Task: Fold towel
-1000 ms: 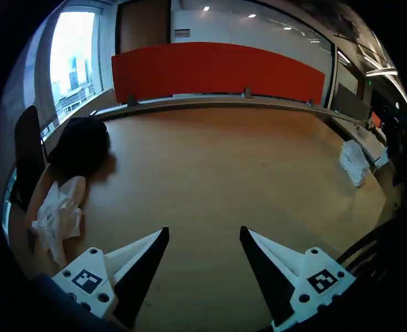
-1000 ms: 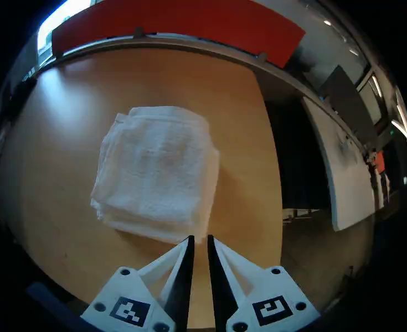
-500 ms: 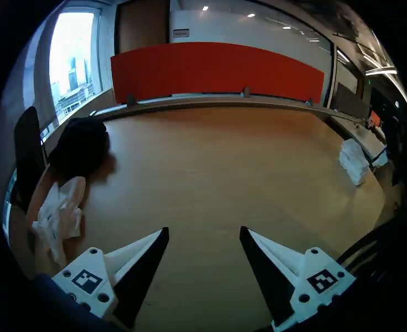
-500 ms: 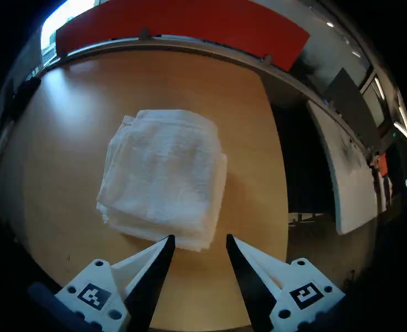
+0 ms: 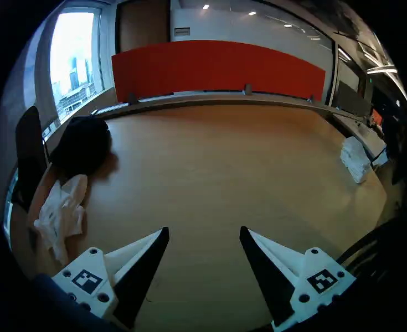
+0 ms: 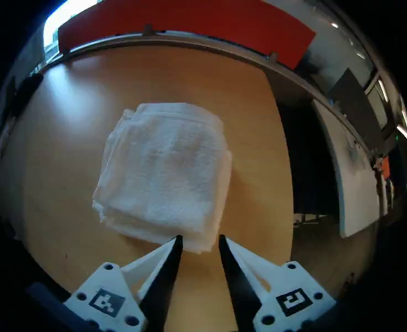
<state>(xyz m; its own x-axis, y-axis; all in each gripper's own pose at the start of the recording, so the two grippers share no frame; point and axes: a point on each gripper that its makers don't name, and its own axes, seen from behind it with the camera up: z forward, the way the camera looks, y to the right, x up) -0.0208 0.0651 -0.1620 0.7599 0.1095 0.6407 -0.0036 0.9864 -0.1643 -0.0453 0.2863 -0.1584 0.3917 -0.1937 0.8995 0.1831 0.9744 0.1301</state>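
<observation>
A white towel (image 6: 164,174), folded into a thick square, lies on the wooden table (image 6: 65,122). My right gripper (image 6: 199,240) is at the towel's near edge, open by a narrow gap, and the near corner of the towel sits right at its fingertips. From the left gripper view the same folded towel (image 5: 355,159) is small, near the table's far right edge. My left gripper (image 5: 203,232) hovers over bare table (image 5: 214,160), wide open with nothing between its fingers.
A black bag (image 5: 81,145) and a crumpled white cloth (image 5: 59,216) lie at the table's left end beside a dark chair (image 5: 29,149). A red partition (image 5: 220,69) runs along the far edge. Beyond the table's right edge (image 6: 283,182) the floor drops away, with a white desk (image 6: 350,182) past it.
The right gripper went from shut to wide open, then narrowed, and moved in on the towel's near corner. The left gripper has held still.
</observation>
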